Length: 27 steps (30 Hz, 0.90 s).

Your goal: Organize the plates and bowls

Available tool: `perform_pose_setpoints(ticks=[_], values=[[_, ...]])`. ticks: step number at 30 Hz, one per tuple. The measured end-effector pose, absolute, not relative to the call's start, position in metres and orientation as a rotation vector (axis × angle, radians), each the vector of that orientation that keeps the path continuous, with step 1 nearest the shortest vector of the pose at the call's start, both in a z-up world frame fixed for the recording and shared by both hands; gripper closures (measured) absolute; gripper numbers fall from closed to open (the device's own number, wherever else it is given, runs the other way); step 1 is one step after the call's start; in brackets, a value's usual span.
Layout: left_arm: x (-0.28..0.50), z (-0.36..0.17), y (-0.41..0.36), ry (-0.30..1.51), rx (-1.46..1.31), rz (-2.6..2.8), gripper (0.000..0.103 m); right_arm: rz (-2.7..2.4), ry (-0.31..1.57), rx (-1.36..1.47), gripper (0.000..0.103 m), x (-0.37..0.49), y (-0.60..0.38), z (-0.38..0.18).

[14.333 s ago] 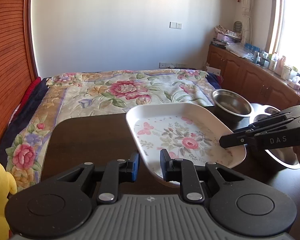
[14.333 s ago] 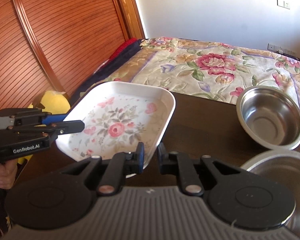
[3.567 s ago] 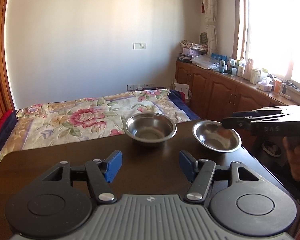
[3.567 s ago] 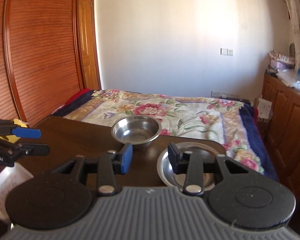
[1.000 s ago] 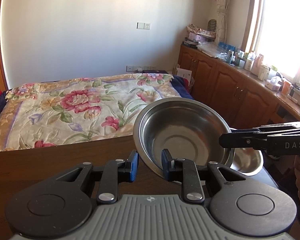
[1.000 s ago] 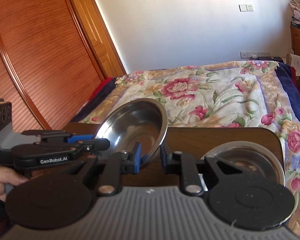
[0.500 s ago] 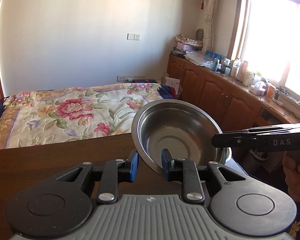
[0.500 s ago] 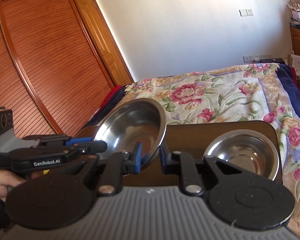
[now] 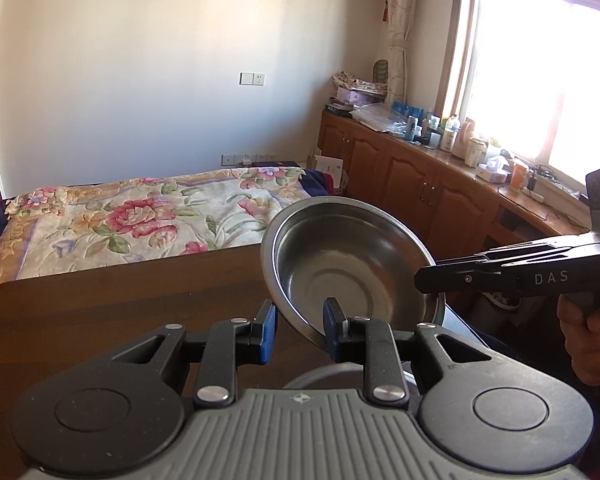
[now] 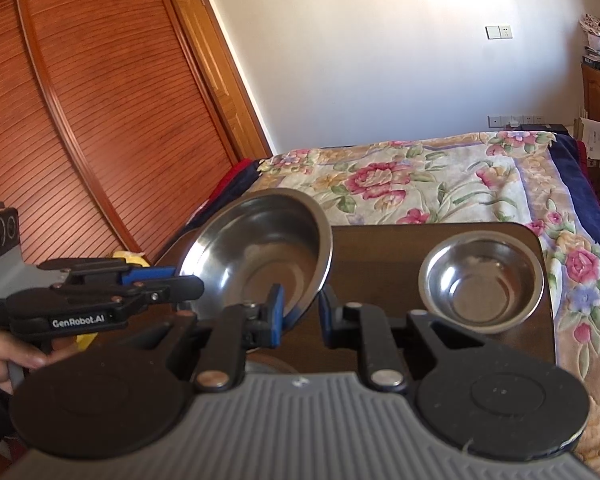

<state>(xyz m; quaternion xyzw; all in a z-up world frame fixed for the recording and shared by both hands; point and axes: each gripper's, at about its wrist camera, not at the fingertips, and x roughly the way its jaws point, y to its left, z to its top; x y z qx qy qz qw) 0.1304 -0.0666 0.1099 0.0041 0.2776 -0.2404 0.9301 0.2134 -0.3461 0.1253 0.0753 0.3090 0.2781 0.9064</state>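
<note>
A large steel bowl (image 9: 352,264) is held in the air over the dark table (image 9: 120,308), tilted. My left gripper (image 9: 298,326) is shut on its near rim. My right gripper (image 10: 302,312) is shut on the opposite rim, and the bowl (image 10: 260,260) shows in the right wrist view too. The right gripper's fingers (image 9: 452,278) reach in from the right in the left wrist view. The left gripper's fingers (image 10: 168,284) reach in from the left in the right wrist view. A smaller steel bowl (image 10: 482,284) rests on the table at the right end.
Another steel rim (image 9: 324,374) shows just below the held bowl, mostly hidden by my left gripper. A floral bed (image 9: 140,216) lies beyond the table's far edge. Wooden cabinets (image 9: 420,188) stand at the right, a slatted wardrobe (image 10: 100,120) at the left.
The bowl, held by both grippers, has been lifted higher and carried a little to the right. The small bowl stays on the table.
</note>
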Motion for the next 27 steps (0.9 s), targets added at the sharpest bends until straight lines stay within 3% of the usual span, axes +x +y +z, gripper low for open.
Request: perform_pose_setpoints(ticks=[27], values=[[0.080, 0.059, -0.051, 0.674, 0.016, -0.510, 0.075, 0.640, 0.740, 0.161, 0.082, 0.160, -0.333, 0.088]])
